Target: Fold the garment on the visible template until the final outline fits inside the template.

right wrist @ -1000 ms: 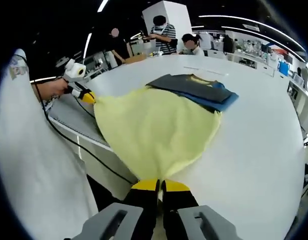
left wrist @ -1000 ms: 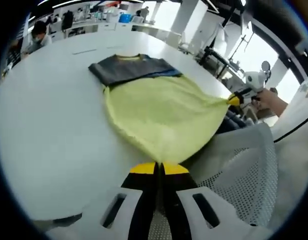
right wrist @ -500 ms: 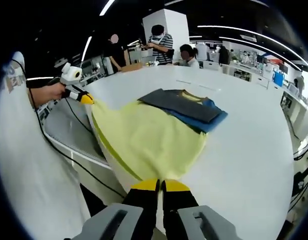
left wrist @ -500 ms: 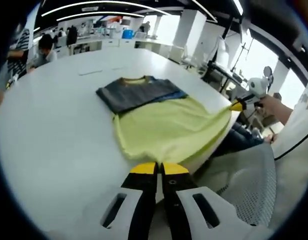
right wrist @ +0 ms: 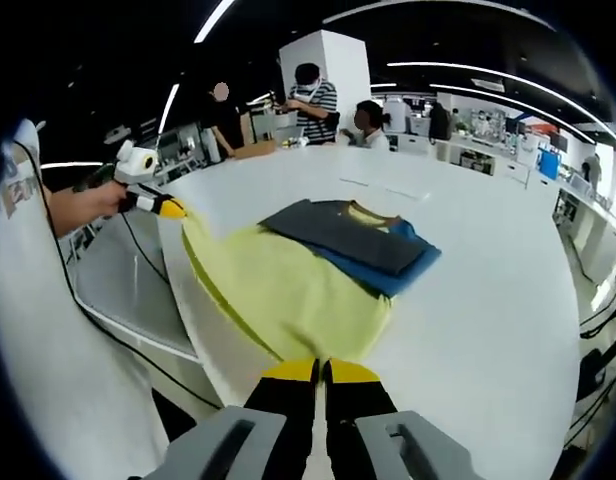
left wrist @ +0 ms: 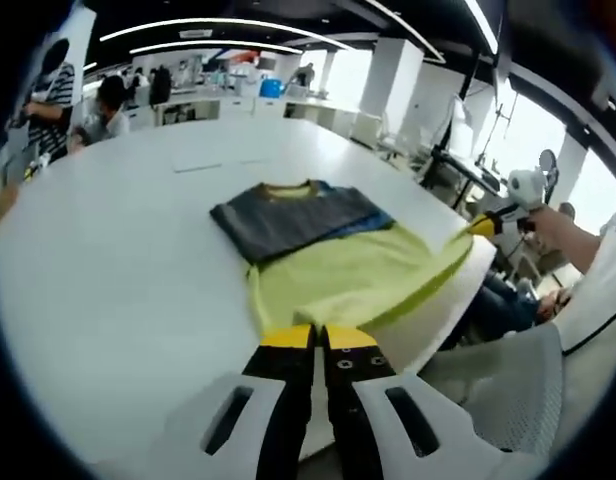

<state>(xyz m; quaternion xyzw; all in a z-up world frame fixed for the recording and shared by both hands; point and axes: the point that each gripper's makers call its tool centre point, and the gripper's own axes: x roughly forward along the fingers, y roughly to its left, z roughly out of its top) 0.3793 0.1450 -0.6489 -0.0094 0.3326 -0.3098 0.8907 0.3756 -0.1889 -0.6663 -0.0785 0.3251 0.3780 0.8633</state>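
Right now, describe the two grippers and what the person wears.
Each gripper has two black jaws with yellow tips set in white housings with slotted openings: the left gripper, the right gripper. Seen from the other's camera, each has yellow tips and a white round-headed body. A thin black cable trails from the left one. The person wears a white top.

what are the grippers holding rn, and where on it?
Both are shut on the garment's yellow hem: the left gripper on one corner, the right gripper on the other, the edge stretched between them above the table.
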